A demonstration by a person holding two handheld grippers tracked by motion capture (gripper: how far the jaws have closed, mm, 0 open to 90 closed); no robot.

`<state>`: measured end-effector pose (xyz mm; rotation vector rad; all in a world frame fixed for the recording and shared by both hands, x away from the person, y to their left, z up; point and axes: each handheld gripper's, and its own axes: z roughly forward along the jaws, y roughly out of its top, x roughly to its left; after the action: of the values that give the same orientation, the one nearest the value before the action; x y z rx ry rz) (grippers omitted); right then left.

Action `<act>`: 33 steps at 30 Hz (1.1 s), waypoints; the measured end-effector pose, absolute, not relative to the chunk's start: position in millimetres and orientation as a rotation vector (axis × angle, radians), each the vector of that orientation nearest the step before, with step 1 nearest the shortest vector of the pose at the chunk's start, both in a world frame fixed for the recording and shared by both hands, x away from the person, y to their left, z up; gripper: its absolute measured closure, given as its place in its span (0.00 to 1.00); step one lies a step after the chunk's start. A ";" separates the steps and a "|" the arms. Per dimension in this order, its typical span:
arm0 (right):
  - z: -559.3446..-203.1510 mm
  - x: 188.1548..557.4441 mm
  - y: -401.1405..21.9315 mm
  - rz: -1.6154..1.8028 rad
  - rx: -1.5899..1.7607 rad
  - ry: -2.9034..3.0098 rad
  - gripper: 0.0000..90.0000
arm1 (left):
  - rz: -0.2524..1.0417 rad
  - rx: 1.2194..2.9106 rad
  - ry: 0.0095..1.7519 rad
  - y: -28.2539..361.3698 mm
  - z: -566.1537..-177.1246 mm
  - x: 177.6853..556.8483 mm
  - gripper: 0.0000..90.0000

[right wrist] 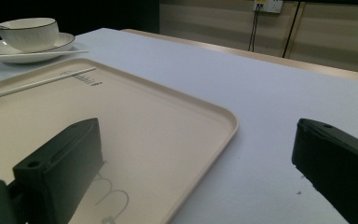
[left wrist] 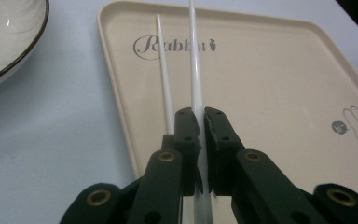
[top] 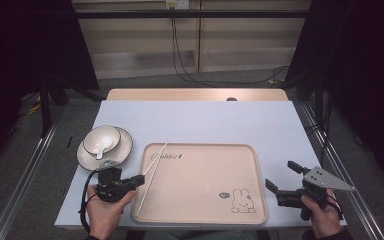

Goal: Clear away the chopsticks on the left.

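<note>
We see the L claw [left wrist: 200,123] clamped on one white chopstick [left wrist: 195,60], held over the beige tray's [top: 260,170] left edge; a 2nd chopstick [left wrist: 164,70] lies just beside it on the tray. The R claw [top: 284,176] rests wide open, holding nothing, at the tray's right on the tabletop [top: 205,120].

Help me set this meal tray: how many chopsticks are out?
2. One chopstick is clamped in the left gripper above the tray; the other chopstick lies on the tray beside it.
</note>
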<state>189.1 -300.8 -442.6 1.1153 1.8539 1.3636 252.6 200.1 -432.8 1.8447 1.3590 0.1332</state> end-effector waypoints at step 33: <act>-442.7 187.8 -301.2 1.366 1.115 1.856 0.01 | 0.123 1.928 1.514 163.3 -463.5 268.2 0.94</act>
<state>187.8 -301.2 -442.7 1.1146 1.8556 1.3656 268.2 163.3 -463.5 1.9283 1.5145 0.1230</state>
